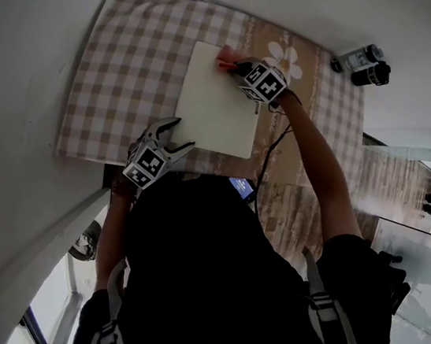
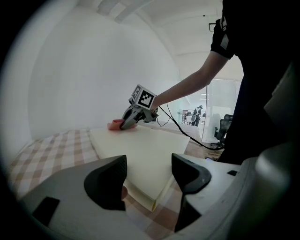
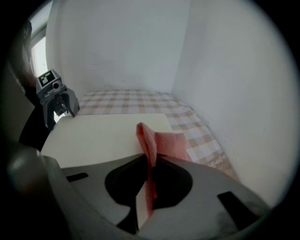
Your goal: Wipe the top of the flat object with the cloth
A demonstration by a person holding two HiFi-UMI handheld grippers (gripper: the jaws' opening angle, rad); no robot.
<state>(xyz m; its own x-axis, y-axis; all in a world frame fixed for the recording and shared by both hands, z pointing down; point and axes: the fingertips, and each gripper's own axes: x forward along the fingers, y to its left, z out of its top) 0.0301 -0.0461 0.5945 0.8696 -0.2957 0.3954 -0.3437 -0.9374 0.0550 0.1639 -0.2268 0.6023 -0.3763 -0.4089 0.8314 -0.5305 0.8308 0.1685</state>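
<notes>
While right gripper [image 1: 234,67] pinches the cloth [image 1: 224,55] on the board [image 1: 210,104] at its far corner and left gripper [image 1: 172,136] gapes wide at the near corner, most wiping seems left.

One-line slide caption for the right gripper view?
Right gripper shut on a pink woven cloth at the edge of the cream flat board.
</notes>
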